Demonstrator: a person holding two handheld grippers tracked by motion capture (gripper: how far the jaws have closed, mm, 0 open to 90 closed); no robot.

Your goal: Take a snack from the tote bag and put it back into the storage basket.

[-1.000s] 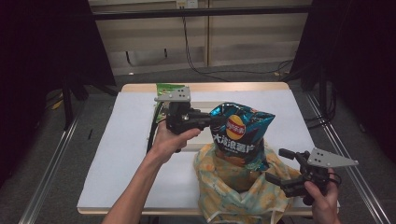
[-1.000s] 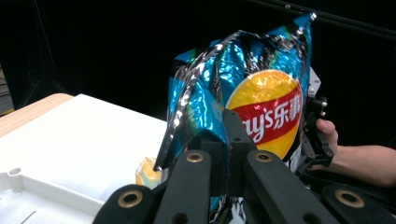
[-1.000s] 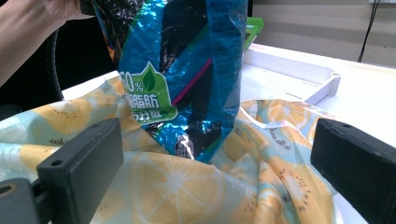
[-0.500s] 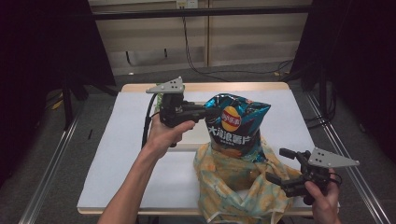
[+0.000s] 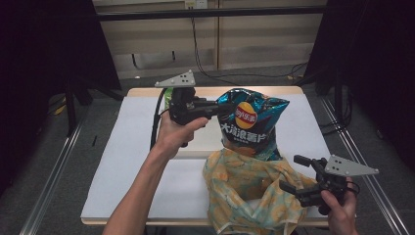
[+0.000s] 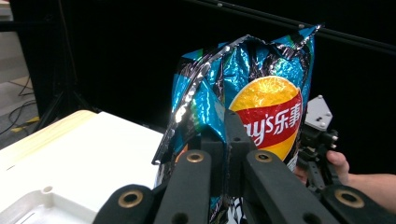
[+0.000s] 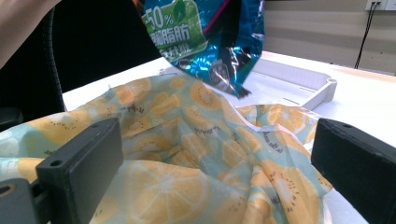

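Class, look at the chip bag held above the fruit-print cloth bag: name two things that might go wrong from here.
1. The left gripper pinches only a thin fold at the edge of the chip bag; the slick foil might slip free and drop.
2. The right gripper stands open beside the cloth bag, not holding it. The bag's mouth looks slumped and crumpled, so the chip bag may catch on the fabric or push it aside instead of sliding in.
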